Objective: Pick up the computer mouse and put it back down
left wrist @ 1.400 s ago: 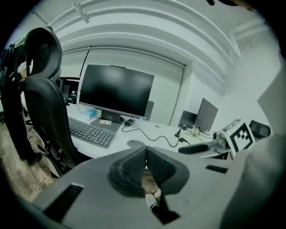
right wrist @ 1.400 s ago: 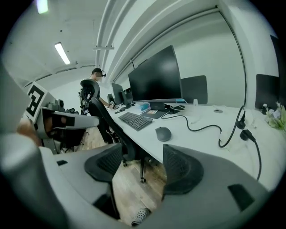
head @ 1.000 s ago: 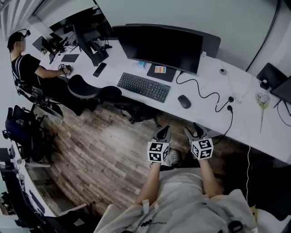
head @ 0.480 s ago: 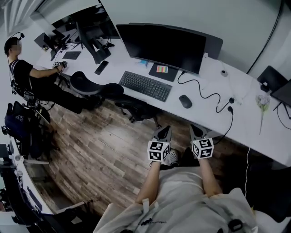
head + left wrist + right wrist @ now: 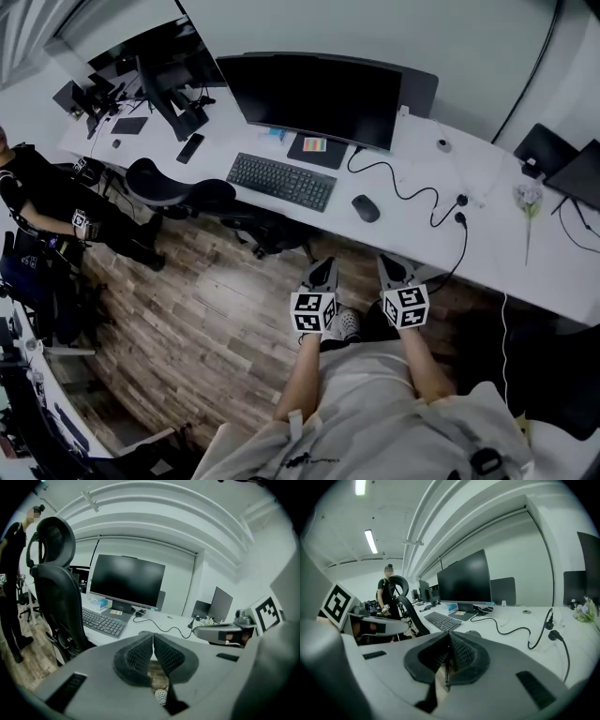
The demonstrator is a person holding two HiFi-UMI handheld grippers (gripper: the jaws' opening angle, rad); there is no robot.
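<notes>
The dark computer mouse [image 5: 366, 208] lies on the white desk [image 5: 525, 272], to the right of the keyboard [image 5: 281, 181] and below the big monitor [image 5: 314, 98]. Both grippers hang over the wooden floor in front of the desk edge, short of the mouse. My left gripper [image 5: 325, 263] [image 5: 153, 637] is shut with nothing in it. My right gripper [image 5: 387, 262] [image 5: 449, 637] is also shut and empty, and points toward the mouse [image 5: 473, 633], whose top peeks over its jaws.
A black cable [image 5: 403, 192] winds across the desk right of the mouse to a plug [image 5: 459, 217]. A black office chair [image 5: 178, 187] stands left of the keyboard. A person [image 5: 37, 202] is at the far left. Laptops sit at the far right.
The right gripper's jaws have closed from spread to shut. Both grippers stay in front of the desk. The person at far left has moved back from the desk.
</notes>
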